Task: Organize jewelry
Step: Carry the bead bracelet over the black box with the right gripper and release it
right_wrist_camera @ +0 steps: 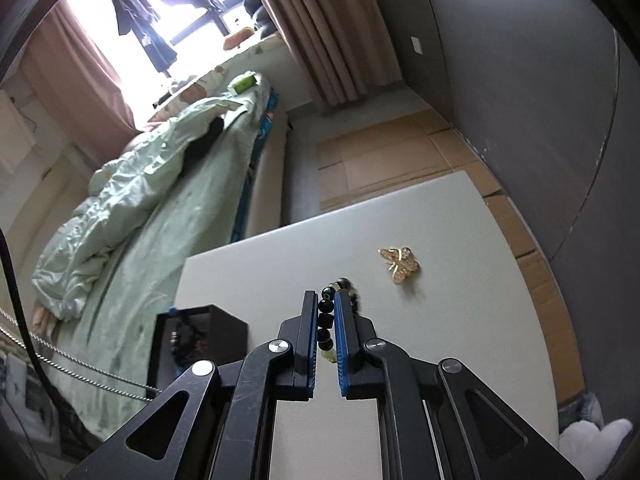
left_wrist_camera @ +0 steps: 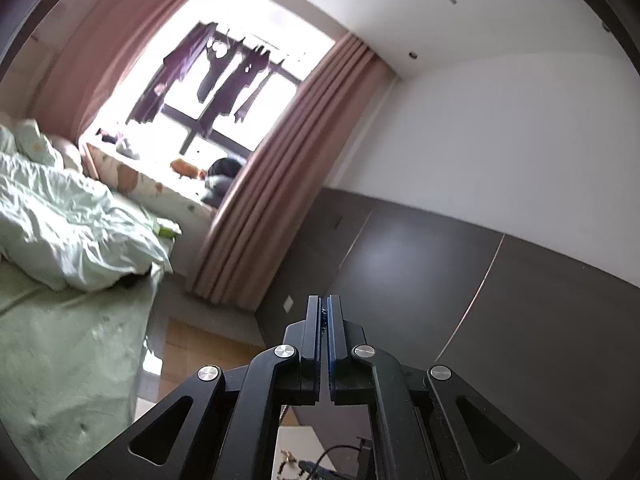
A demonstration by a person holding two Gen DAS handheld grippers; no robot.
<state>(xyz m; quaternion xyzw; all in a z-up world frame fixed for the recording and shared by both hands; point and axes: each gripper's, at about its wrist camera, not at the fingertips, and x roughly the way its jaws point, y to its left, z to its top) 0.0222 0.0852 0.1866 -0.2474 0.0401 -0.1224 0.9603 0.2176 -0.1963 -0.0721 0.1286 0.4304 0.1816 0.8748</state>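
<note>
The right gripper (right_wrist_camera: 326, 300) is nearly closed, its blue-lined pads (right_wrist_camera: 341, 332) clamped on a beaded bracelet (right_wrist_camera: 326, 322) of dark and pale green beads. The strand runs lengthwise between the two fingers, and a few beads loop out just past the tips and round the outer side of the right-hand finger. Beyond the tips and off to their right, apart from the bracelet, a gold butterfly brooch (right_wrist_camera: 400, 264) lies on the white table (right_wrist_camera: 460, 320). To the left of the fingers stands an open black box (right_wrist_camera: 200, 340). The left gripper (left_wrist_camera: 324, 306) is fully closed, whether anything is pinched between its pads cannot be told, and it points out toward the grey wall (left_wrist_camera: 420, 272)
</note>
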